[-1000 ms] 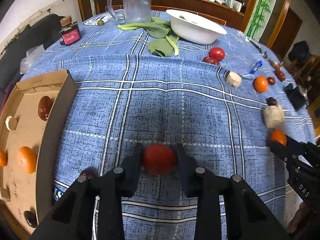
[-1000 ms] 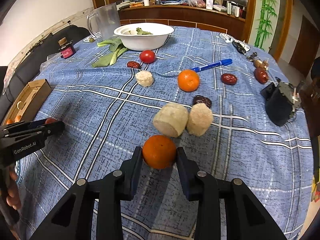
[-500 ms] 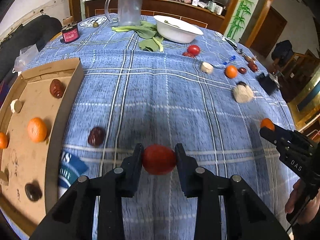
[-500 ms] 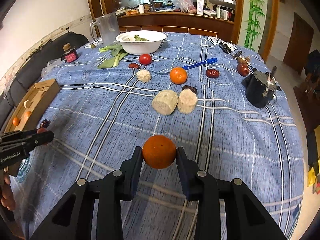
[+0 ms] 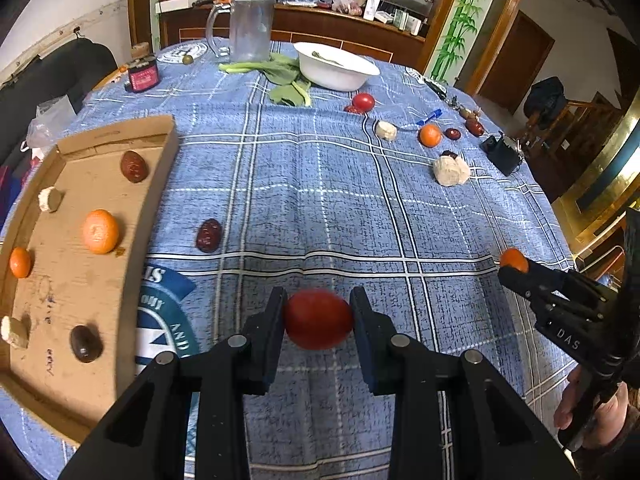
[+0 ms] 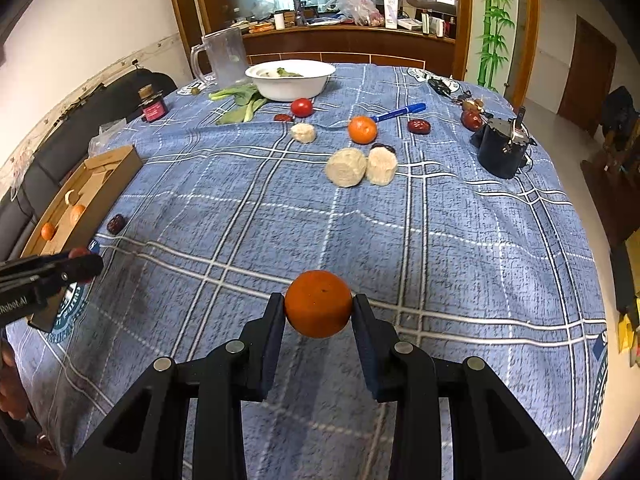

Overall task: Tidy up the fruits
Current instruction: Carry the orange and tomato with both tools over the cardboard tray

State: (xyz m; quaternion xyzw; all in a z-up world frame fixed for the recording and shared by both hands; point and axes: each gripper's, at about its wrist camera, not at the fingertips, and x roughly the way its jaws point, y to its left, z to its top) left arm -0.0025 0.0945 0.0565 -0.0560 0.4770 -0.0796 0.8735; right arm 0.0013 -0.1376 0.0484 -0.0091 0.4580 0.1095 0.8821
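Note:
My left gripper (image 5: 318, 318) is shut on a red tomato (image 5: 319, 319), held above the blue checked tablecloth, right of the cardboard tray (image 5: 132, 264). The tray holds two oranges (image 5: 100, 231), dates (image 5: 134, 166) and pale chunks. My right gripper (image 6: 318, 306) is shut on an orange (image 6: 318, 304), held above the table's near right side. In the left wrist view the right gripper (image 5: 520, 272) shows at the right edge with its orange (image 5: 513, 259). In the right wrist view the left gripper (image 6: 80, 264) shows at the left edge.
A loose date (image 5: 208, 235) lies beside the tray. Farther back lie a tomato (image 6: 301, 107), an orange (image 6: 362, 129), pale chunks (image 6: 346, 167), dates (image 6: 418, 126), a blue pen (image 6: 398, 112), a white bowl (image 6: 290, 78), greens, a jug (image 6: 224, 58) and a black cup (image 6: 502, 152).
Both grippers have risen and pulled back toward me with their fruit. The left one has swung left, so more of the tray now shows.

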